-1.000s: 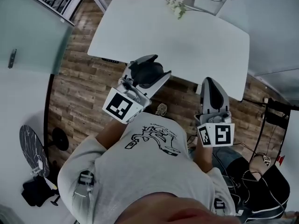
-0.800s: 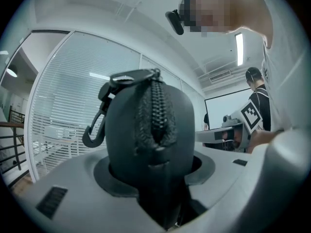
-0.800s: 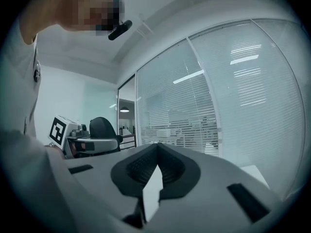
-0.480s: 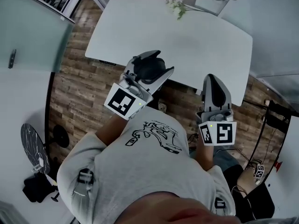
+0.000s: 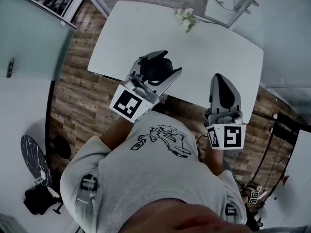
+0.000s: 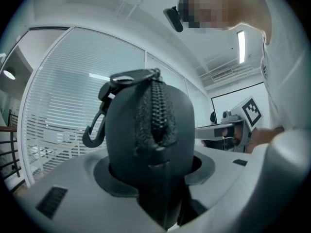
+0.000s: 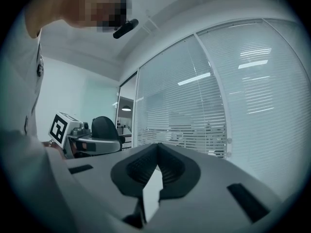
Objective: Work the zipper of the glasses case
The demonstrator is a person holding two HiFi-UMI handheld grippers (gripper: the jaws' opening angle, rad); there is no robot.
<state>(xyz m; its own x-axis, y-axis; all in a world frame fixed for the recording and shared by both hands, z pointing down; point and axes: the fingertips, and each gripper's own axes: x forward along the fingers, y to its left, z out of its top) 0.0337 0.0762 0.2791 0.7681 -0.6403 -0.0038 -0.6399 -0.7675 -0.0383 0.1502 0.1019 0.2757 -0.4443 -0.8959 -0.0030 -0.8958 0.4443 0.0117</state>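
Observation:
My left gripper (image 5: pixel 158 71) is shut on a dark glasses case (image 5: pixel 154 70) and carries it over the near edge of the white table (image 5: pixel 146 30). In the left gripper view the glasses case (image 6: pixel 148 140) stands upright between the jaws, its zipper (image 6: pixel 156 111) running down the middle and a clip hook (image 6: pixel 95 127) hanging at its left. My right gripper (image 5: pixel 221 87) is shut with nothing in it, level beside the left one over the table's near right edge. The right gripper view shows its pads (image 7: pixel 170 171) pressed together, with the left gripper (image 7: pixel 92 140) and case off to the left.
A sprig of white flowers (image 5: pixel 185 16) lies at the table's far side. Wood floor (image 5: pixel 73 81) lies left of the table, with a glass partition (image 5: pixel 29 38) beyond. Window blinds (image 7: pixel 243 96) stand ahead. Dark gear (image 5: pixel 36 198) sits on the floor at lower left.
Both grippers have moved forward from over the floor to over the table's near edge. The case stays in the left gripper, and the right stays shut.

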